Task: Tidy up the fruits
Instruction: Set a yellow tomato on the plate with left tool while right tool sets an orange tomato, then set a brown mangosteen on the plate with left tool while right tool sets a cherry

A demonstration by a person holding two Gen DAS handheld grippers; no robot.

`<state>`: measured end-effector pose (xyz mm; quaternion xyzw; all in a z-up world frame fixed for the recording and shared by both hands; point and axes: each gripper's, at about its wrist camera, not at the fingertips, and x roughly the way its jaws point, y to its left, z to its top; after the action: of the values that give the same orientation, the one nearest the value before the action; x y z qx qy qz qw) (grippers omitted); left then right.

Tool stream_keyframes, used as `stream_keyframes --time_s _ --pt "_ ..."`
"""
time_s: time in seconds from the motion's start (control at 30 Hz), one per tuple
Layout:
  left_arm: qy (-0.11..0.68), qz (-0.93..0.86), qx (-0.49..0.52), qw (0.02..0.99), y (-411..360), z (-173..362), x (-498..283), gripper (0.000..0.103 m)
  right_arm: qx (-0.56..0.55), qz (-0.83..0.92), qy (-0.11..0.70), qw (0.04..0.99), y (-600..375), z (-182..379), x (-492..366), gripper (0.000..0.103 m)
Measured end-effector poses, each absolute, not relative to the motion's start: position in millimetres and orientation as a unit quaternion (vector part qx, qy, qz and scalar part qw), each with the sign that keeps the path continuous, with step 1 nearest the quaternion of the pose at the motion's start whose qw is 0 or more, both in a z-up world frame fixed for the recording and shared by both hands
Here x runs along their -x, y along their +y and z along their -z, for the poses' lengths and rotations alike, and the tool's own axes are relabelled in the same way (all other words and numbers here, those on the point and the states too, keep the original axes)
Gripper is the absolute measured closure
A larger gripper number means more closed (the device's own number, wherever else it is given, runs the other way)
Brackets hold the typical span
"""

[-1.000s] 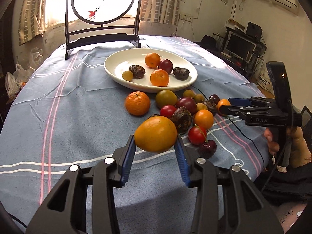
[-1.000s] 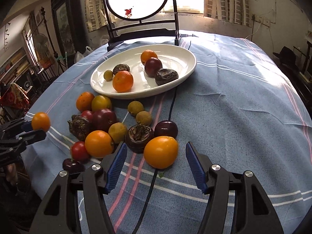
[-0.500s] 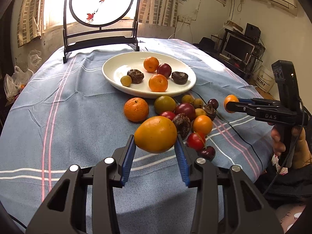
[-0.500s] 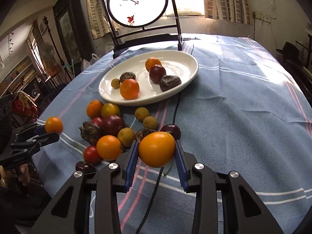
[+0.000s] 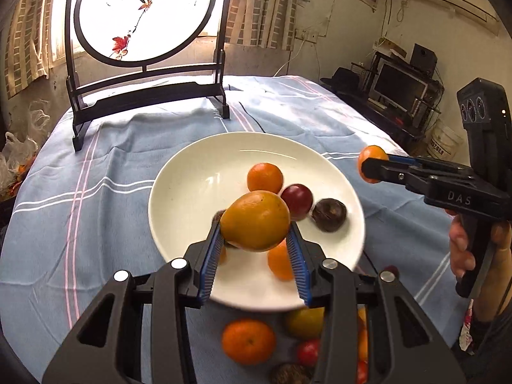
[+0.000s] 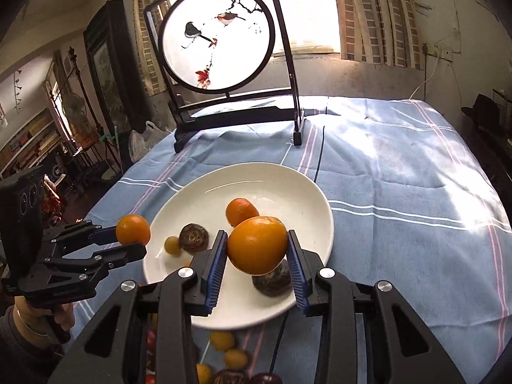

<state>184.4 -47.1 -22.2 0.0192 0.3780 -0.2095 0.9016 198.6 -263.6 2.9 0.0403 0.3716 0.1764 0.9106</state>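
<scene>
My left gripper (image 5: 256, 249) is shut on a large yellow-orange fruit (image 5: 255, 220) and holds it above the near part of the white plate (image 5: 192, 192). It also shows in the right wrist view (image 6: 132, 233). My right gripper (image 6: 256, 259) is shut on an orange (image 6: 257, 244) above the plate's (image 6: 313, 220) near side; it shows in the left wrist view (image 5: 372, 164) right of the plate. On the plate lie an orange (image 5: 265, 177), a dark red fruit (image 5: 297, 198) and a brown fruit (image 5: 329, 215).
Loose fruits lie on the blue tablecloth before the plate, among them a mandarin (image 5: 249, 340) and a yellow-green fruit (image 5: 304, 321). A round painted screen on a black stand (image 5: 144, 16) stands at the table's far edge. A black cable (image 6: 275, 348) runs under the plate.
Both grippers have moved forward from the loose fruit pile to over the plate, each still holding its fruit. The right gripper closed on the orange about a second ago.
</scene>
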Motion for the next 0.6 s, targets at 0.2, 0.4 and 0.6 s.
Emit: stream_keyframes --time_s 0.2,0.4,0.6 --pt "0.419 0.197 -0.014 0.886 -55 46 -240 0.060 -0.024 -0.154 0.387 0.909 -250 18 -230 0.064" --pt "0.376 0.191 0.008 0.906 -42 28 -220 0.028 -0.033 -0.163 0.347 0.923 -261 3 -197 0.042" --pt "0.365 0.199 -0.035 0.909 -36 20 -150 0.028 -0.052 -0.184 0.338 0.921 -274 5 -133 0.042"
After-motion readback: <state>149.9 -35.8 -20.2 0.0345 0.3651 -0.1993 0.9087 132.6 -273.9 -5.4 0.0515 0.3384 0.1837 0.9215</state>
